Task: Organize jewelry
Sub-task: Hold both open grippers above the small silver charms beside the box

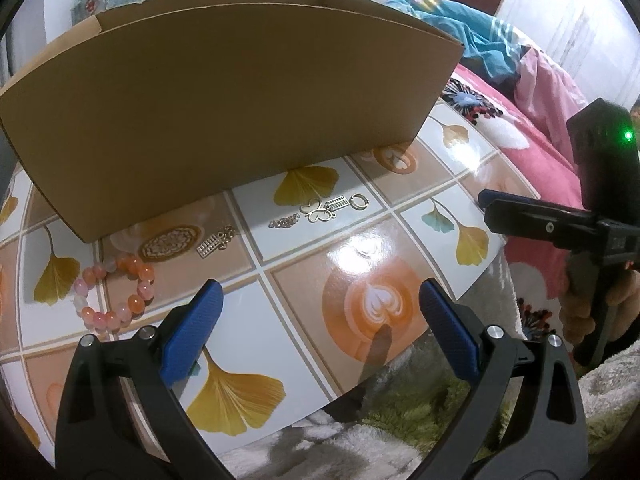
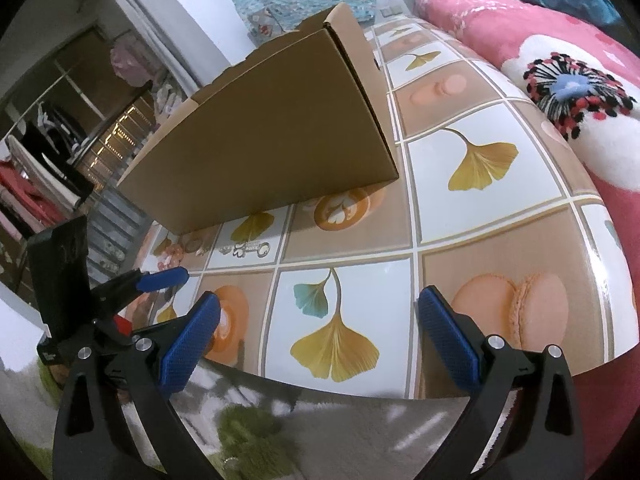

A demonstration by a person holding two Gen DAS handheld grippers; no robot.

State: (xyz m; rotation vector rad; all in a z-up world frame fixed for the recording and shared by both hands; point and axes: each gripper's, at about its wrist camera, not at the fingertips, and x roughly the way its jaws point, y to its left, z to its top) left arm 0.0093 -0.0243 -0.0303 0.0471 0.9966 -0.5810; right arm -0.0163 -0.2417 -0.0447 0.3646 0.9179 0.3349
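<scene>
A brown cardboard box stands on the patterned table; it also shows in the right wrist view. In front of it lie a pink and orange bead bracelet, a small gold abacus charm, a short silver chain and a gold butterfly keychain with a ring. The keychain shows small in the right wrist view. My left gripper is open and empty, above the table's near edge. My right gripper is open and empty, over the table's right part; it shows at the right of the left wrist view.
A pink flowered blanket lies beyond the table's right side. A shaggy grey and green rug lies below the near edge. Shelves and hanging clothes stand at the far left.
</scene>
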